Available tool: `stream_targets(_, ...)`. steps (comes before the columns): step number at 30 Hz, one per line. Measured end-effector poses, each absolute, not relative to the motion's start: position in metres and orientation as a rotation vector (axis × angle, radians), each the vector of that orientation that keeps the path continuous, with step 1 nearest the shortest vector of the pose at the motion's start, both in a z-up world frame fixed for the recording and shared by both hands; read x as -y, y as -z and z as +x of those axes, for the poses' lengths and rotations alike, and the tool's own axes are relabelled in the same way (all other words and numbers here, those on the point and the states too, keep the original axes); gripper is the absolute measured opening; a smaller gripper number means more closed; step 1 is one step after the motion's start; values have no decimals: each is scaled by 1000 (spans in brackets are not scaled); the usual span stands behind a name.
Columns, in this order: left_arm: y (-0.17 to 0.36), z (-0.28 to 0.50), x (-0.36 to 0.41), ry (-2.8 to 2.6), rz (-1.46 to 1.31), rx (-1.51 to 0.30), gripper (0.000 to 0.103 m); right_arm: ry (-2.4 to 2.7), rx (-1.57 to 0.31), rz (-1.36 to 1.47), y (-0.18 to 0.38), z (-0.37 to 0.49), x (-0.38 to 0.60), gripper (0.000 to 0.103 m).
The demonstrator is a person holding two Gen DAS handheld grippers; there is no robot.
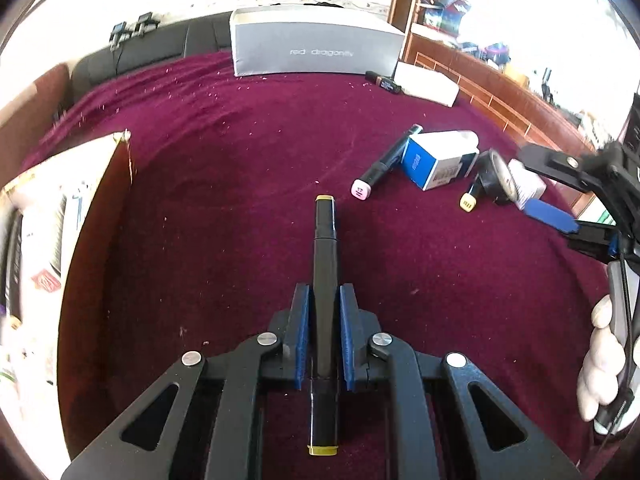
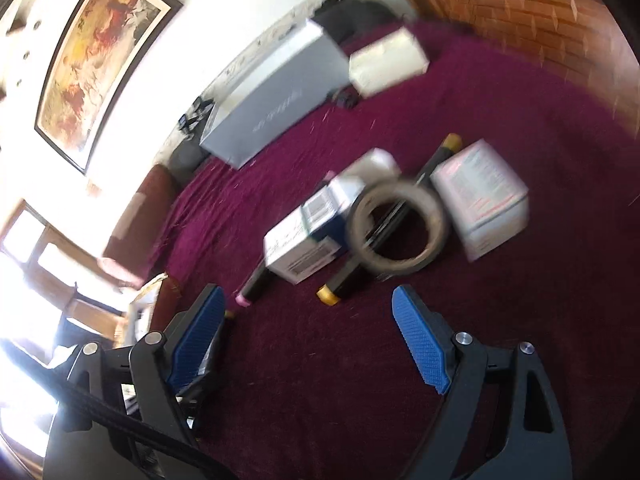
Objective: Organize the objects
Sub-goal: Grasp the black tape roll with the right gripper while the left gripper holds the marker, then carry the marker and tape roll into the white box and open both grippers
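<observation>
Black marker with olive-yellow caps (image 1: 325,292) is lying lengthwise between the blue pads (image 1: 301,332) of the left gripper (image 1: 323,300), which is pinching its barrel at lower centre of the left wrist view; its far cap is pointing toward frame centre above the maroon cloth (image 1: 240,184). At centre right, a pink-capped marker (image 1: 384,164), a blue-and-white carton (image 1: 438,160), a tape roll (image 1: 498,176) and a yellow-capped marker (image 1: 470,198) are sitting clustered. The right gripper (image 2: 316,344), fingers spread wide and holding nothing, is hovering near that cluster in the blurred right wrist view. A grey box (image 1: 316,42) is standing at upper centre.
</observation>
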State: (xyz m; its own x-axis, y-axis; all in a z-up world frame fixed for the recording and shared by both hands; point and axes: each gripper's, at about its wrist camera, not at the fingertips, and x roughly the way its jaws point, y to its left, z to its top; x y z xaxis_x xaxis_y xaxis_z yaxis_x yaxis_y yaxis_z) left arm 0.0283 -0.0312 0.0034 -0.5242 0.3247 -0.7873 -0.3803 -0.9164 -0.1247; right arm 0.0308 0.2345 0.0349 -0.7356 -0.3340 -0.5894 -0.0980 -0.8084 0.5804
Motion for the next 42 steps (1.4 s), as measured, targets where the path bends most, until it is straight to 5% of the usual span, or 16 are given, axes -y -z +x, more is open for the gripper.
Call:
stream_targets(12, -4, 27, 30, -2440, -1239, -60, 13, 2891, 236, 1245, -65, 7, -209, 82)
stream_targets(18, -4, 27, 31, -2443, -1238, -65, 13, 2899, -32, 1345, -45, -23, -187, 56)
stream_targets(23, -4, 27, 33, -2438, -1238, -52, 13, 2850, 67, 1437, -28, -36, -199, 20)
stream_targets(26, -4, 26, 35, -2434, -1238, -39, 13, 2838, 181, 1410, -33, -27, -209, 12)
stream_targets(42, -38, 52, 58, -2448, -1130, 62, 11, 2795, 347, 1212, -83, 28, -197, 12)
